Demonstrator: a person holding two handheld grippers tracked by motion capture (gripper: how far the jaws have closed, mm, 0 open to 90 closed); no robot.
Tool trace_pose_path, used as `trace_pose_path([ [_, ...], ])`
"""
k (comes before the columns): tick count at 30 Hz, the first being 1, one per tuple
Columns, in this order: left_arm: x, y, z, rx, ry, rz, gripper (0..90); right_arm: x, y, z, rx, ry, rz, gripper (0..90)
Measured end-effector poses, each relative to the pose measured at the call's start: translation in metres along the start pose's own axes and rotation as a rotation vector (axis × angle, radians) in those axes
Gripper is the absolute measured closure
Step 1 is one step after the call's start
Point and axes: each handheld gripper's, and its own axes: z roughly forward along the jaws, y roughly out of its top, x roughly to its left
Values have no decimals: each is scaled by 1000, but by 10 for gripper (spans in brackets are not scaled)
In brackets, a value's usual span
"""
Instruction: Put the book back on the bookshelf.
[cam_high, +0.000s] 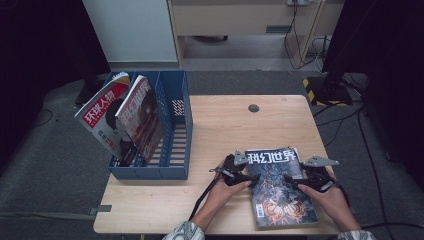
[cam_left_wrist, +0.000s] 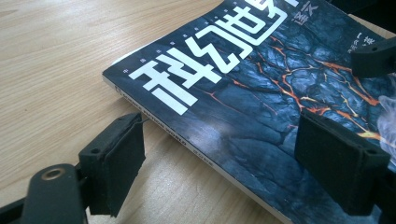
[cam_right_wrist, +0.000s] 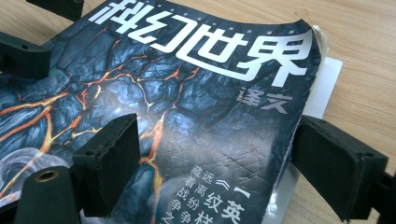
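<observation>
Magazine (cam_high: 281, 187) lies flat on the surface (cam_high: 220, 130), near the front edge. Left hand-held gripper (cam_high: 243, 176) straddles its spine edge, jaws apart. Right hand-held gripper (cam_high: 306, 179) straddles the opposite edge, jaws likewise apart, unclamped.

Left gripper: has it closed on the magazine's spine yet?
No, the left gripper is open, one jaw over the table and the other over the magazine cover.

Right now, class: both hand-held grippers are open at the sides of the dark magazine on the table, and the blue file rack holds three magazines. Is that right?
Not quite. The blue file rack holds two magazines, not three, as the high view shows. The left hand-held gripper and right hand-held gripper are indeed open at the sides of the dark magazine.
</observation>
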Motion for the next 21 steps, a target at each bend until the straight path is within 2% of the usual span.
trace_pose_path([
  [13,0,0,5,1,-33,-31,132,1,-1,0,5,0,-5,154],
  [18,-1,0,7,8,-33,-34,111,1,-1,0,3,-2,0,154],
  [21,0,0,8,15,-38,-55,106,1,-1,0,2,-2,-3,154],
])
